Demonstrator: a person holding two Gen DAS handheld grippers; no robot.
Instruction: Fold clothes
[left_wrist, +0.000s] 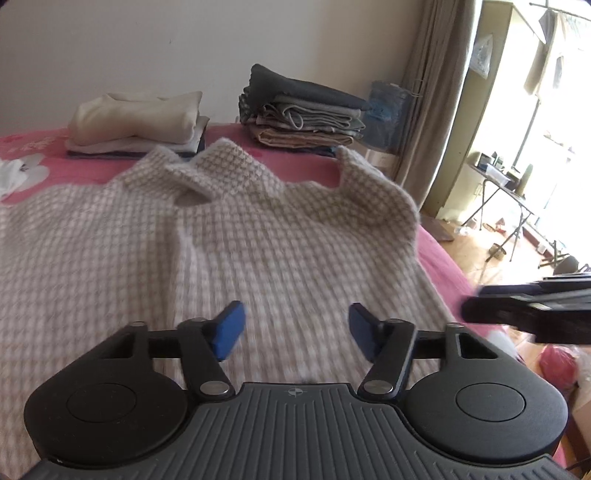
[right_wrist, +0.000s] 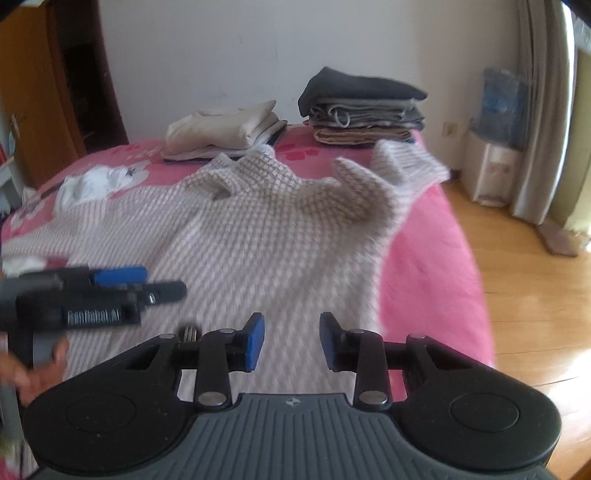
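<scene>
A beige and white checked knit sweater (left_wrist: 240, 229) lies spread on the pink bed (left_wrist: 439, 251), collar toward the far wall. Its right sleeve (right_wrist: 406, 166) is bunched up near the bed's right edge. My left gripper (left_wrist: 295, 323) hovers over the sweater's lower body, blue pads apart with nothing between them. My right gripper (right_wrist: 291, 338) is also open and empty, above the sweater (right_wrist: 258, 229) near its right hem. Each gripper shows in the other's view: the right gripper (left_wrist: 528, 310) at the right edge, the left gripper (right_wrist: 162, 282) at the left, held by a hand (right_wrist: 37, 369).
Two stacks of folded clothes stand at the bed's far end: a cream stack (right_wrist: 221, 129) and a dark grey stack (right_wrist: 365, 107). A white cloth (right_wrist: 88, 184) lies at the far left. Wooden floor (right_wrist: 517, 295) and a water dispenser (right_wrist: 495, 162) lie to the right.
</scene>
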